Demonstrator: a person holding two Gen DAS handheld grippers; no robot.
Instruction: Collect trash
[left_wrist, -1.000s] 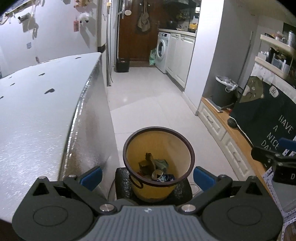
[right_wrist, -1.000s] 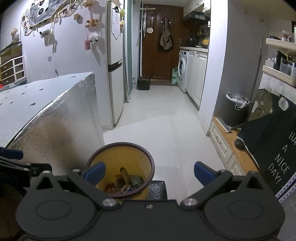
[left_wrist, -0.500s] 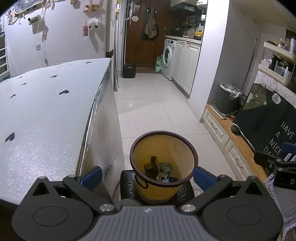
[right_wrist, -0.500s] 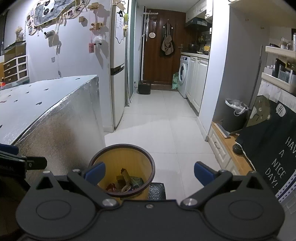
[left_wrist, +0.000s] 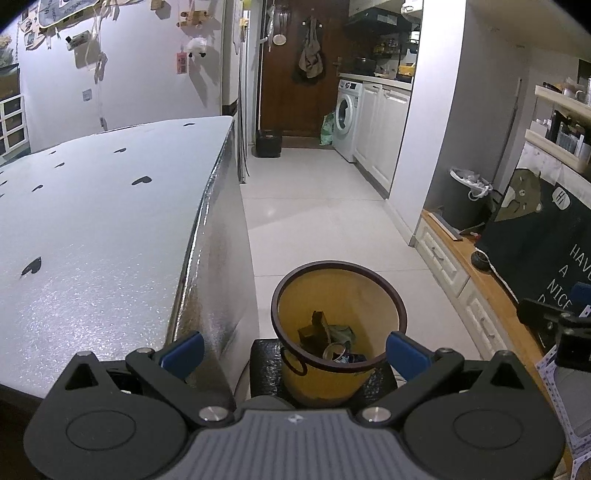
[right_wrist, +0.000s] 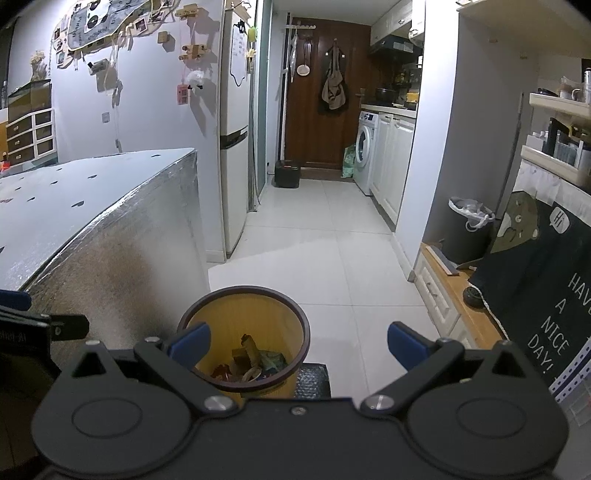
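A yellow trash bin (left_wrist: 369, 295) with a dark rim stands on a black stool (left_wrist: 266, 365) beside the silver table. It holds several pieces of trash (left_wrist: 328, 341). The bin also shows in the right wrist view (right_wrist: 243, 314), with trash (right_wrist: 251, 363) at its bottom. My left gripper (left_wrist: 293, 352) is open and empty, above and just short of the bin. My right gripper (right_wrist: 297, 341) is open and empty, above the bin's right side. The right gripper shows at the left wrist view's right edge (left_wrist: 554, 321); the left gripper shows at the right wrist view's left edge (right_wrist: 33, 328).
A silver foil-covered table (left_wrist: 103, 236) with small dark heart marks fills the left. White tiled floor (left_wrist: 325, 206) runs to a brown door. A low wooden cabinet (left_wrist: 476, 284), a dark "HAVE A NICE DAY" cloth (left_wrist: 539, 243) and a grey lined bin (left_wrist: 467, 199) stand at the right.
Both grippers have risen and pulled back a little, so the bin sits lower and more of the tabletop and room shows. Both stay open and empty.
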